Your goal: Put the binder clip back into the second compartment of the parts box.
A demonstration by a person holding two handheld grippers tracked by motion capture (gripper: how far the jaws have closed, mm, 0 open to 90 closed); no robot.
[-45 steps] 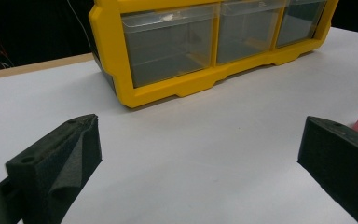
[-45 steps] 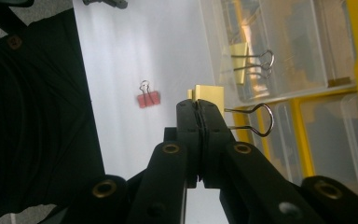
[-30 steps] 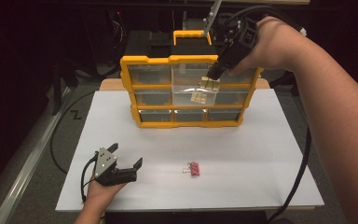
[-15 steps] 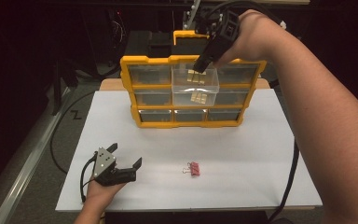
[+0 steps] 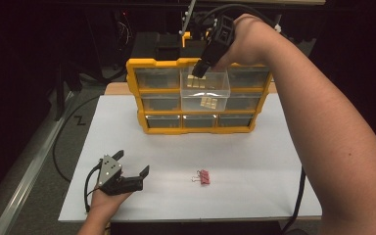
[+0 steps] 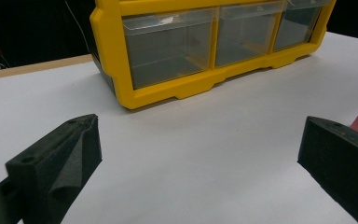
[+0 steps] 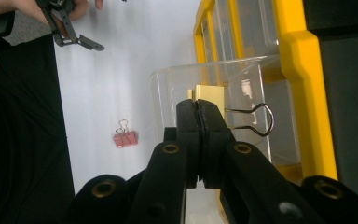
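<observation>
the right gripper point(image 7: 198, 112) had its jaws pinched tight on a gold binder clip point(image 7: 209, 95), whose wire handles point(image 7: 256, 119) stuck out to one side of the jaw tips. it hung above a clear drawer point(image 5: 204, 90) pulled out of the middle column of a yellow organizer point(image 5: 142, 88), and straight below the jaws a few more gold clips point(image 5: 208, 102) already lay on the drawer's floor. i could not tell whether the held clip was on its way in or out; going by the ones gathered there, i'd judge it was about to be dropped in with them. well out from that gripper, back toward the person's side on the white table sheet point(image 5: 274, 166), a lone pink binder clip point(image 5: 203, 176) lay untouched, so at least that one looked left to deal with. farther off to the side of it, the left gripper point(image 5: 132, 169) rested low by the sheet's near edge in the person's hand, jaws spread wide and empty, pointing toward the organizer's bottom row of drawers point(image 6: 223, 39). my guess was the sorting was well along but not finished, with the drawer not yet pushed shut.
</observation>
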